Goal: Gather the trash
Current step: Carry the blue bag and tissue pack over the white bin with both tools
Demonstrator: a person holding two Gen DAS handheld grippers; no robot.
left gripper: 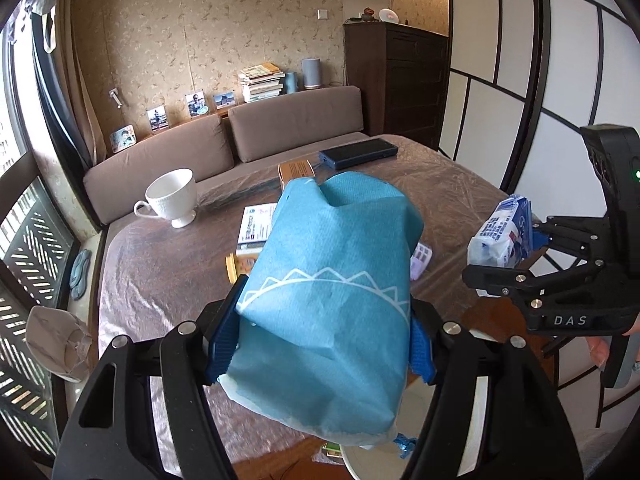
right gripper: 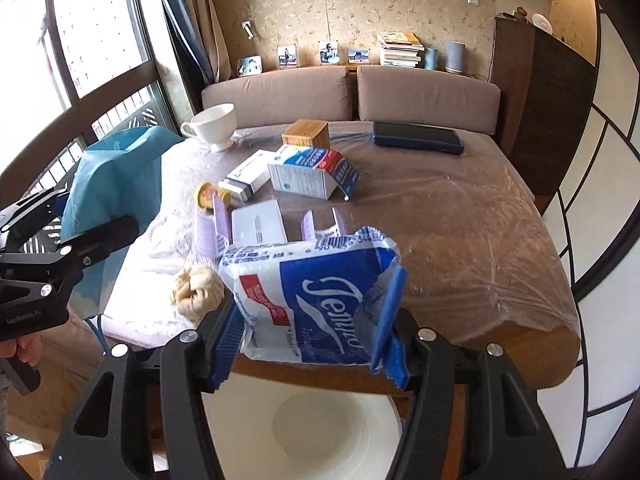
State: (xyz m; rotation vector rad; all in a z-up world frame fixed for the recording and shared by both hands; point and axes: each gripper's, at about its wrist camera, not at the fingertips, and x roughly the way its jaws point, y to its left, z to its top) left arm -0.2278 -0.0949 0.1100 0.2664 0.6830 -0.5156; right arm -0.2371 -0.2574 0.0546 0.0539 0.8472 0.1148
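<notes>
My left gripper [left gripper: 324, 328] is shut on a blue paper bag [left gripper: 332, 280] with a white zigzag print; both blue pads press its sides above the table's near edge. The bag also shows at the left of the right wrist view [right gripper: 116, 176]. My right gripper [right gripper: 308, 324] is shut on a white-and-blue tissue pack wrapper [right gripper: 304, 284], which is crumpled between the pads. It hangs over the table's front edge. In the left wrist view the right gripper [left gripper: 520, 264] and its wrapper [left gripper: 500, 236] are at the right. A crumpled beige tissue [right gripper: 196, 292] lies on the table by the left pad.
A white round bin [right gripper: 320, 432] stands below the front edge of the table [right gripper: 460, 220], which is covered in plastic. On it are a white cup [right gripper: 214, 124], medicine boxes [right gripper: 308, 172], a wooden box [right gripper: 306, 134], a dark blue case [right gripper: 418, 136], a yellow-capped bottle [right gripper: 208, 194] and purple items [right gripper: 216, 224]. A sofa sits behind.
</notes>
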